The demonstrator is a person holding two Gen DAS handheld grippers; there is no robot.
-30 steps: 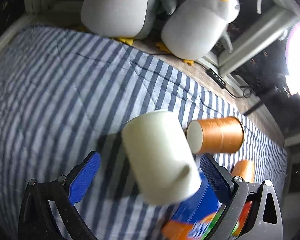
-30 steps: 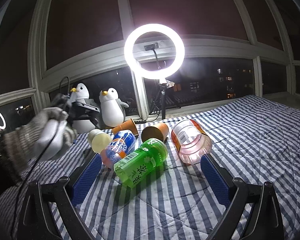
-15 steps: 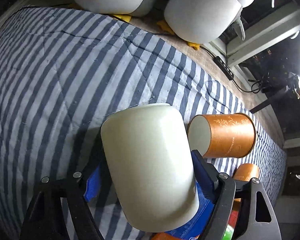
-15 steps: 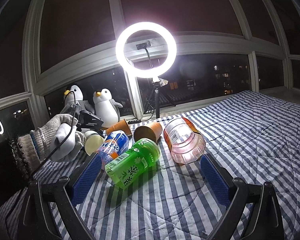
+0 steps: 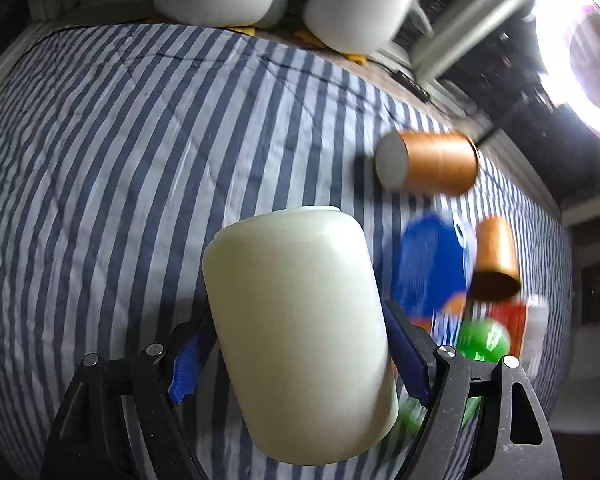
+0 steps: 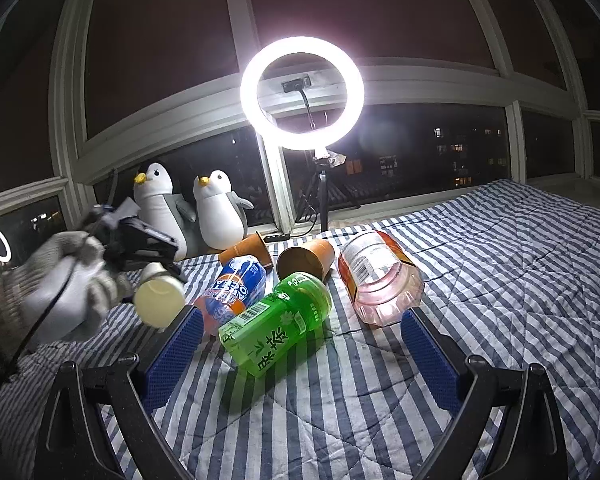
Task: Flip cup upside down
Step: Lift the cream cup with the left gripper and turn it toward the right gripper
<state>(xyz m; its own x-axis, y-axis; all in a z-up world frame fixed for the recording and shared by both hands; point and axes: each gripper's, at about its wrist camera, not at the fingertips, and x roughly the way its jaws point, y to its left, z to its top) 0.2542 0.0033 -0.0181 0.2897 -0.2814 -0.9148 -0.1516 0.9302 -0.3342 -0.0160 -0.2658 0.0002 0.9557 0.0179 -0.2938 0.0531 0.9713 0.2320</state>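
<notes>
My left gripper point(image 5: 296, 364) is shut on a cream-white cup point(image 5: 300, 316), its blue pads pressing the cup's two sides. The cup is lifted above the striped blanket point(image 5: 120, 152) and tilted, one end toward the camera. In the right wrist view the same cup point(image 6: 160, 300) hangs in the left gripper at the far left, held by a gloved hand point(image 6: 64, 284). My right gripper point(image 6: 300, 352) is open and empty, low over the blanket in front of the bottles.
Two orange paper cups point(image 5: 432, 164) point(image 5: 494, 260) lie on their sides. A blue soda bottle point(image 6: 232, 288), a green tea bottle point(image 6: 276, 324) and a clear pink jar point(image 6: 380, 276) lie on the blanket. Two plush penguins point(image 6: 216, 210) and a ring light point(image 6: 302, 92) stand by the window.
The left gripper closed on the cream cup and lifted it off the blanket, away from the bottles. The right gripper stayed open and shifted slightly.
</notes>
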